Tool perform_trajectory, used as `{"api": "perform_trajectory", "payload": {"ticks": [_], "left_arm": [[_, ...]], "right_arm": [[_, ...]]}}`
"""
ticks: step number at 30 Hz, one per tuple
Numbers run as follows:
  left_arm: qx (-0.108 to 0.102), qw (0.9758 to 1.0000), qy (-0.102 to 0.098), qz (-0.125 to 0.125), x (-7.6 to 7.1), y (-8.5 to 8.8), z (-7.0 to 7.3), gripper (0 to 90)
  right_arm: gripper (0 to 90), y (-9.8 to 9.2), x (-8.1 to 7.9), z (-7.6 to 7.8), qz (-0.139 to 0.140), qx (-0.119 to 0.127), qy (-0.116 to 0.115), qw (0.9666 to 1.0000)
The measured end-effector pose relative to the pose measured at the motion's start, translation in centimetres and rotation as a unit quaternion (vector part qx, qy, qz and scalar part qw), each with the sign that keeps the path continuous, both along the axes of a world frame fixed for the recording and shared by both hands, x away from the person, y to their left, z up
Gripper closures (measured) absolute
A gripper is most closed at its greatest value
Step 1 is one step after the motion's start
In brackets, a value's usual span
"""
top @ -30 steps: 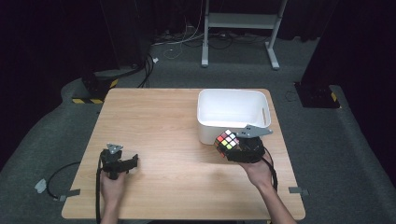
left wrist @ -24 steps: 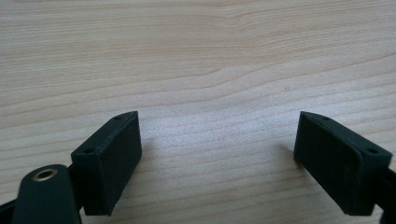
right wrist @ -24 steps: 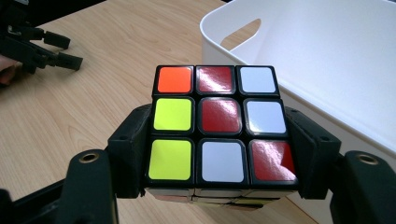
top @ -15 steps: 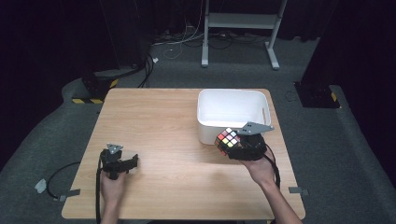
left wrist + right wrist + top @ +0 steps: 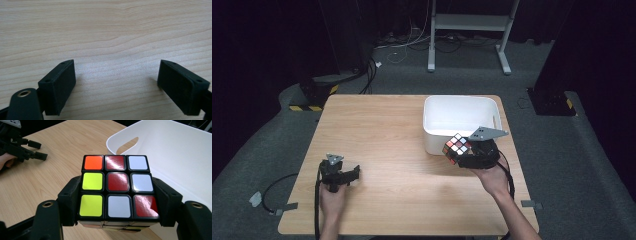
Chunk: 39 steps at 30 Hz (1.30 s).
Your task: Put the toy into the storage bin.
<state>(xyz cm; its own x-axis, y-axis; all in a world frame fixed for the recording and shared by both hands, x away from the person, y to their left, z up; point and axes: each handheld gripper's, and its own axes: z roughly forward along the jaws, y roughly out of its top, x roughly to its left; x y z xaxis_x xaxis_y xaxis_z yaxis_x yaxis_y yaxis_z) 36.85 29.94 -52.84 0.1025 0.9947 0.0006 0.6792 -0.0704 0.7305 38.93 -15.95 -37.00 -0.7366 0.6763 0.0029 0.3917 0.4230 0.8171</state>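
Puzzle cube's (image 5: 117,186) underside behind right gripper (image 5: 117,202)

Left claw (image 5: 337,172) rests low, jaws wide; right claw (image 5: 460,150) raised, clamped.

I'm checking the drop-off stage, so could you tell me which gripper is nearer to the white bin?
The right. The right gripper, shut on the puzzle cube, hangs just before the white bin's near wall. The left gripper sits far across the table, open.
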Motion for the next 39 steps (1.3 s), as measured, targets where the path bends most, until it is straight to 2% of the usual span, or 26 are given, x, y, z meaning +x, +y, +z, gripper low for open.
{"api": "perform_trajectory", "payload": {"ticks": [6, 16, 39], "left_arm": [[0.001, 1.0, 0.0, 0.0, 0.0, 0.0, 0.0, 15.2], [0.001, 1.0, -0.001, 0.0, 0.0, 0.0, 0.0, 15.1], [0.0, 1.0, 0.0, -0.001, 0.0, 0.0, 0.0, 15.1]], "right_arm": [[33.7, -0.2, 0.2, 0.6, 0.0, 0.003, 0.002, 1.0], [33.6, -0.4, 0.4, 2.4, -0.013, -0.002, -0.022, 0.9997], [33.6, 0.2, 3.3, 4.1, -0.03, 0.002, -0.025, 0.9992]]}}
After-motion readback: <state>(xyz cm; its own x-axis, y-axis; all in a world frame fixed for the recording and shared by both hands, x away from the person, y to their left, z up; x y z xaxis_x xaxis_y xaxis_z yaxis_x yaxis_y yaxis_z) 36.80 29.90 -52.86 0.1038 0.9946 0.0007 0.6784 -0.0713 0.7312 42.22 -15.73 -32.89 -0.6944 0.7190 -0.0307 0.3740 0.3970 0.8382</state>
